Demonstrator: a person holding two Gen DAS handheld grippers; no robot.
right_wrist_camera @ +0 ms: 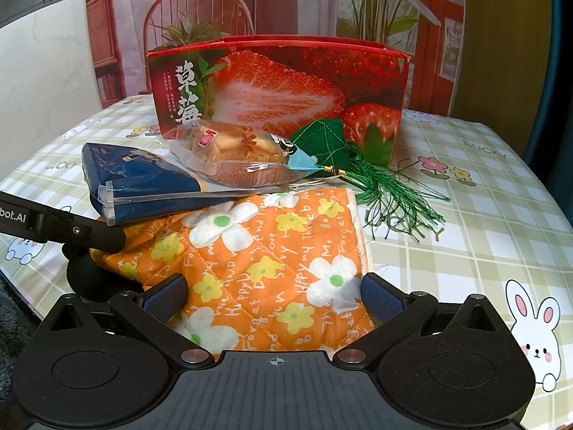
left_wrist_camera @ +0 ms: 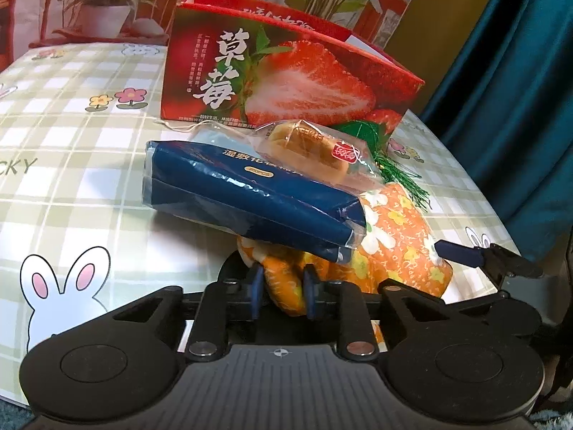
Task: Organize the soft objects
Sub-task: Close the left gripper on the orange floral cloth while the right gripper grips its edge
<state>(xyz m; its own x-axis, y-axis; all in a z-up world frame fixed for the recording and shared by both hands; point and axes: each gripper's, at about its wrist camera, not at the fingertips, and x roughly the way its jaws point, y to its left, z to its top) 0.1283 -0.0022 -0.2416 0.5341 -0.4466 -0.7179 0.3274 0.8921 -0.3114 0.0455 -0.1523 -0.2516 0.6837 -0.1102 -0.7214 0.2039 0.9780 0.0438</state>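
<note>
An orange quilted cloth with flowers [right_wrist_camera: 272,268] lies on the table's near edge. My left gripper [left_wrist_camera: 283,292] is shut on a bunched corner of it [left_wrist_camera: 286,286]. My right gripper [right_wrist_camera: 274,299] is open, its fingers [right_wrist_camera: 381,299] on either side of the cloth's near edge. A dark blue soft pack [left_wrist_camera: 247,197] [right_wrist_camera: 143,182] rests tilted on the cloth. A bagged bread bun [left_wrist_camera: 311,150] [right_wrist_camera: 236,154] leans on the pack. A green tasselled sachet [right_wrist_camera: 322,143] lies beside the bun.
A red strawberry box [right_wrist_camera: 279,96] [left_wrist_camera: 283,71], open at the top, stands behind the objects on the checked tablecloth [right_wrist_camera: 483,197]. A teal curtain [left_wrist_camera: 519,107] hangs to the right. The left gripper's arm [right_wrist_camera: 61,231] reaches in from the left of the right wrist view.
</note>
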